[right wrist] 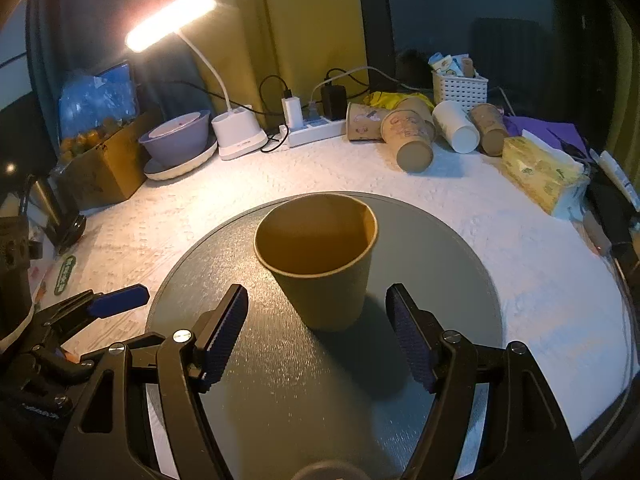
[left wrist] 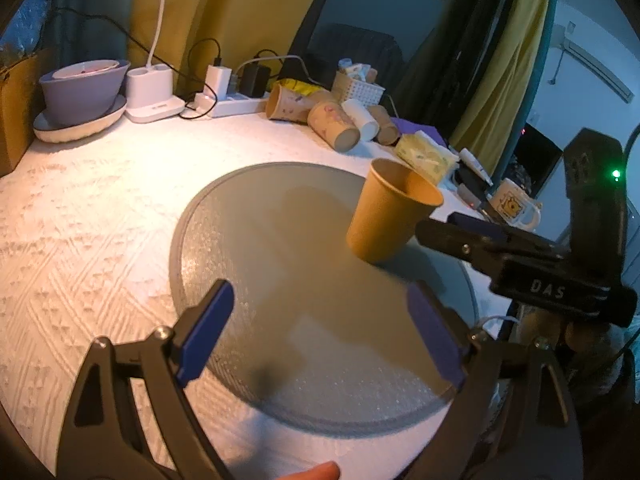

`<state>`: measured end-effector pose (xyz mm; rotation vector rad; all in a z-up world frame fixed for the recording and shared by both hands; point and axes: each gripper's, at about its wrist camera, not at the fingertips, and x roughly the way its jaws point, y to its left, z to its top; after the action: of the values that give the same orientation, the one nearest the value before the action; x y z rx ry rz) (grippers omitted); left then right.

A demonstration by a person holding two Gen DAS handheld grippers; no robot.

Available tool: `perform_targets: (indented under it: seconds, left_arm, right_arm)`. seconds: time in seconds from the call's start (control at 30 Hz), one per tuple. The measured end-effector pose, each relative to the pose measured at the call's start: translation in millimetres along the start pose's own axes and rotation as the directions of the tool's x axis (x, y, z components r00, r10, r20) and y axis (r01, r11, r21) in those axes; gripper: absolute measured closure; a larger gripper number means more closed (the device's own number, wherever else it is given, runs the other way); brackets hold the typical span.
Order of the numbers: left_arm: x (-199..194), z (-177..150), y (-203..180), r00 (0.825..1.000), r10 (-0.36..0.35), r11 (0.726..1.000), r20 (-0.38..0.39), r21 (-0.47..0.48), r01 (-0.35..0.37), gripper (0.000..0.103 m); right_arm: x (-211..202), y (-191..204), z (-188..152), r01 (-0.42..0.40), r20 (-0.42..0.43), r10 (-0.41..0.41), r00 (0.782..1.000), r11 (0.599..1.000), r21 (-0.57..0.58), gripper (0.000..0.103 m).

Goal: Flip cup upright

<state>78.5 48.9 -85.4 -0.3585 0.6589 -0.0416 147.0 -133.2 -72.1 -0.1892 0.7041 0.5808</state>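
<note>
Fingers of the right gripper (right wrist: 316, 340) are seen spread wide, one blue pad (right wrist: 224, 336) at either side of the kraft paper cup (right wrist: 320, 264), and no contact with its wall can be made out. The cup is found standing upright, mouth up and base down, on the round grey turntable (right wrist: 280, 400), which rests on the white textured bench cover (right wrist: 500, 240). From these fingers the cup lies at 12 o'clock, just ahead and between the tips; its long axis is vertical, roughly at right angles to the direction in which the fingers point.

Fingers of the left gripper (left wrist: 320, 328) are likewise held wide and empty over the near part of the turntable (left wrist: 240, 280). In the left wrist view the cup (left wrist: 388, 216) is placed at about 1 o'clock, well apart from the left pads, with the right gripper (left wrist: 520, 256) reaching in from 3 o'clock close by the cup's base. The right hand is therefore judged the nearer by far.

Both grippers are carried low and tilted downward towards the turntable. The flip is judged to be finished, the cup being already on its base; only a clean pull-back of the right fingers without brushing the light cup appears to be left. Spare paper cups (right wrist: 412, 140) are seen lying on their sides at the far edge.
</note>
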Motion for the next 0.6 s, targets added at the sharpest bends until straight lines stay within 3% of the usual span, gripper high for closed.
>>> perform_targets:
  seconds: [0.6]
  left_arm:
    - [-46.1,6.7,-38.7,0.995,0.009,0.996,0.102,0.085,-0.018,0.014]
  right_arm:
    - [-60.3,-2.2,-12.4,0.023,0.083,-0.024,0.996,1.000,0.011,0.029]
